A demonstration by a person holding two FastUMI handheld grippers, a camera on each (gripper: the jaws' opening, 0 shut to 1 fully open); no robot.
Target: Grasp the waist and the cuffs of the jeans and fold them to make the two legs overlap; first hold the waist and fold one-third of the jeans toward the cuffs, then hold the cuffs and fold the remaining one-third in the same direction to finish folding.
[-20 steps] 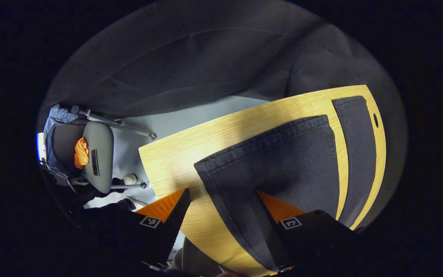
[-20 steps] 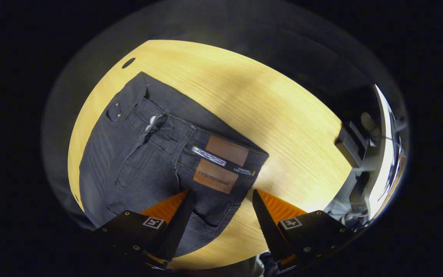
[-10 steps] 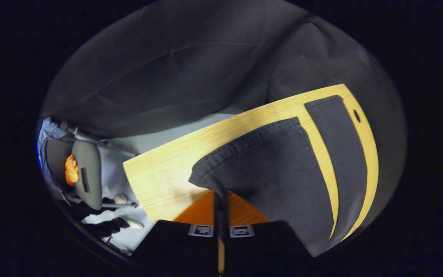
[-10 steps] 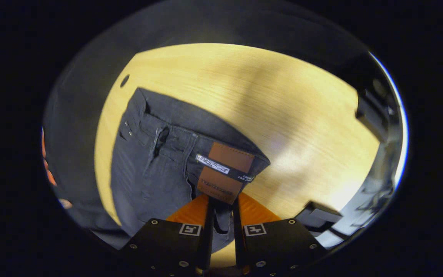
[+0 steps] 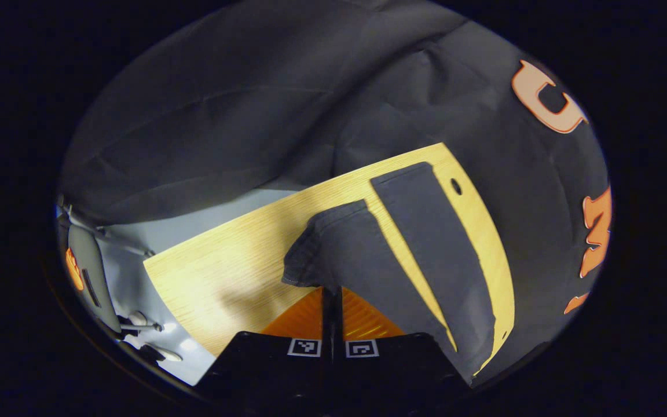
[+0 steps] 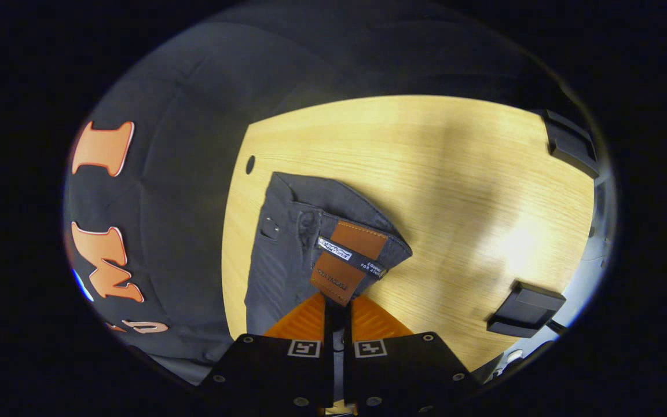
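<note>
My left fingers point(image 5: 332, 298) pinch one cuff point(image 5: 316, 243) of the jeans point(image 5: 426, 243), my right fingers point(image 6: 338, 307) clamp the waist point(image 6: 345, 255), both lifted off the bench point(image 6: 472, 191).

wall: black cloth point(image 5: 241, 104) | floor: pale grey point(image 5: 136, 243) | table: light wood point(image 6: 455, 174)

One pair of jeans point(image 6: 287, 255) lies on one desk point(image 6: 455, 191) — two legs in the left gripper view, two brown patches at the waist. Two black blocks point(image 6: 523, 310) sit on the desk (both near its edge) — plus one hole point(image 6: 250, 164).
</note>
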